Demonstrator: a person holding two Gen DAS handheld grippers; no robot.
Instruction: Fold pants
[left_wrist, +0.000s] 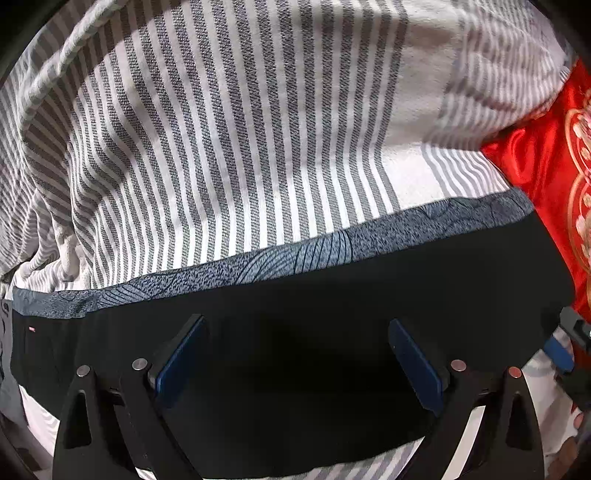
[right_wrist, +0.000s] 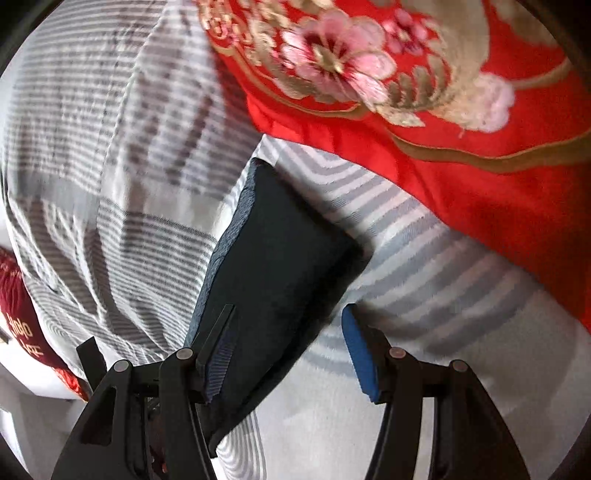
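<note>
The black pants (left_wrist: 295, 314) lie folded in a long band across striped bedding, with a blue-grey patterned edge (left_wrist: 332, 247) along their far side. My left gripper (left_wrist: 299, 363) hovers over the band, pointing steeply down, open, nothing between its blue pads. In the right wrist view the pants (right_wrist: 273, 251) run away from me as a dark strip. My right gripper (right_wrist: 288, 354) stands open over their near end. Its left finger (right_wrist: 218, 354) is above the cloth and its right pad (right_wrist: 360, 354) is off to the side, over the sheet. Neither pad presses on the fabric.
A grey-and-white striped duvet (left_wrist: 221, 129) is bunched up beyond the pants. A red embroidered quilt (right_wrist: 443, 166) lies to the right, also in the left wrist view (left_wrist: 535, 166). A dark red cushion (right_wrist: 22, 325) sits at the left edge.
</note>
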